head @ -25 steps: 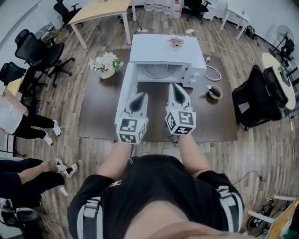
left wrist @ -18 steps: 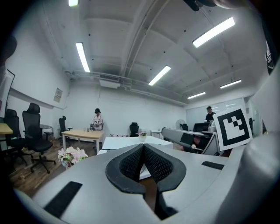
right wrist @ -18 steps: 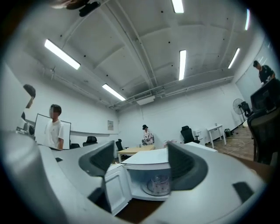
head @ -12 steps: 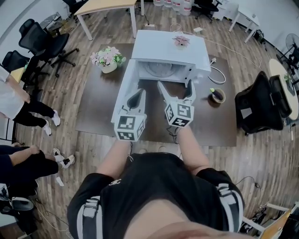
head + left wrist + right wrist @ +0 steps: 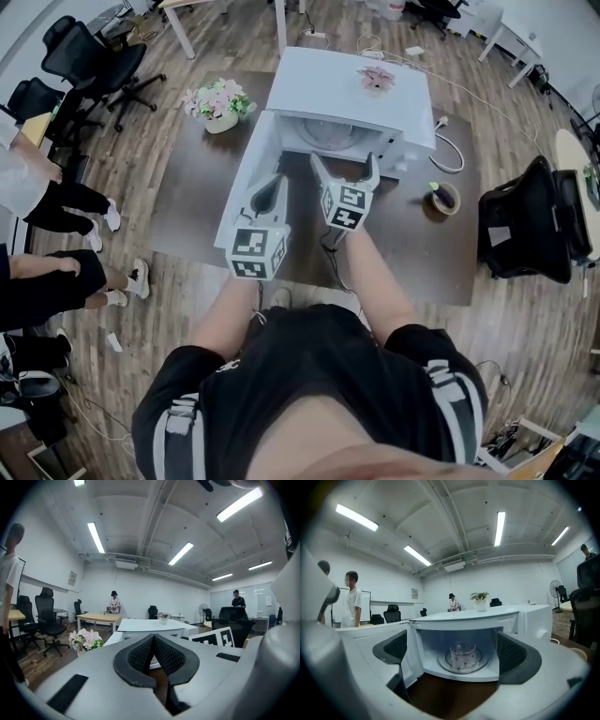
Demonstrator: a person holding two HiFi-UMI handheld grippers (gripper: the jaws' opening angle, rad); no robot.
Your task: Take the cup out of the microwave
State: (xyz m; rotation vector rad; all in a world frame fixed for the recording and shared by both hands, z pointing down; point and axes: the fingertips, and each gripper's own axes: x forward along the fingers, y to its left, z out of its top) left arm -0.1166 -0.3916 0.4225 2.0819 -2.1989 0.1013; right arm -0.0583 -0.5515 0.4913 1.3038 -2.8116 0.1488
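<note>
I hold the right gripper [image 5: 344, 161] level at the open microwave [image 5: 328, 89], jaws wide apart and empty, ready to straddle the cup [image 5: 462, 656] (standing inside on the turntable). The left gripper [image 5: 274, 183] hangs beside it, jaws together on nothing, clear of the reach.

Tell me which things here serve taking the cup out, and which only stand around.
Job: clear glass cup with red dots; white microwave with open door; open right tool.
Standing around: pink flower bouquet; small potted plant on the microwave.
</note>
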